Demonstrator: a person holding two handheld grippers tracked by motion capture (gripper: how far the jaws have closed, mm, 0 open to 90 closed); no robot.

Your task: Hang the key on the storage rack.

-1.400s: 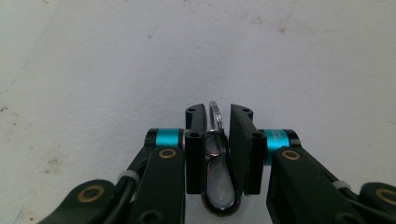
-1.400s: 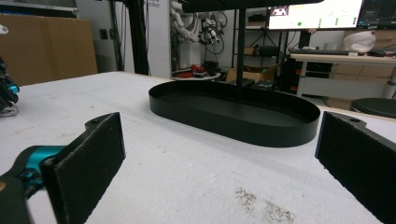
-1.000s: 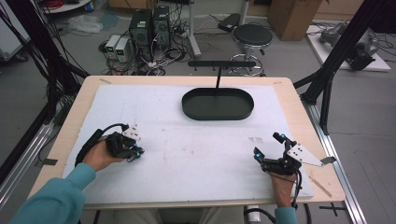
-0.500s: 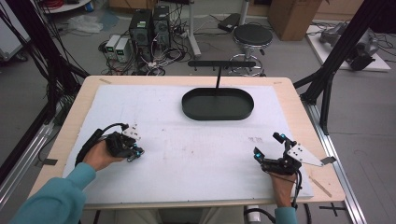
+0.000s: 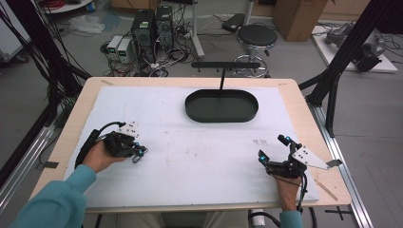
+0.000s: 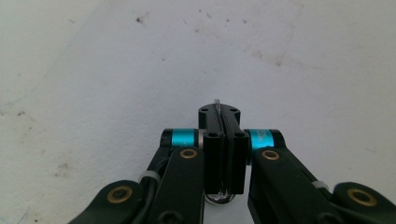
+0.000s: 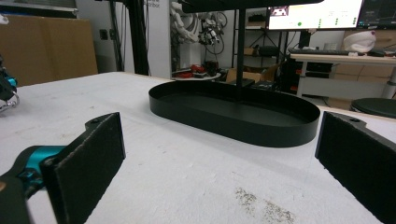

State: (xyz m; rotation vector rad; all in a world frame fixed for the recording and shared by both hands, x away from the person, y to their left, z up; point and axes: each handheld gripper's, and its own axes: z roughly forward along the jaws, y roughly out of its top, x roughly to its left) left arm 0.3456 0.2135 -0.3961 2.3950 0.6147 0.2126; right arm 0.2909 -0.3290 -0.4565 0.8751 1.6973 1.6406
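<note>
My left gripper (image 5: pixel 139 153) lies low over the white mat at the left, held in a hand with a teal sleeve. In the left gripper view its jaws (image 6: pixel 219 111) are pressed together on a thin wire ring (image 6: pixel 217 101), which pokes out at the tips and loops out below the pads. That ring (image 5: pixel 137 159) hangs at the jaw tips in the high view. My right gripper (image 5: pixel 272 147) rests at the front right of the mat. It is open (image 7: pixel 219 158) with nothing between its pads, and it faces the black oval tray (image 7: pixel 233 123).
The black oval tray (image 5: pixel 221 118) sits at the back middle of the mat, with a black post and crossbar (image 5: pixel 221 78) rising from it. The left gripper (image 7: pixel 5 93) shows at the far left edge of the right gripper view. Computers, cables and a stool stand beyond the table.
</note>
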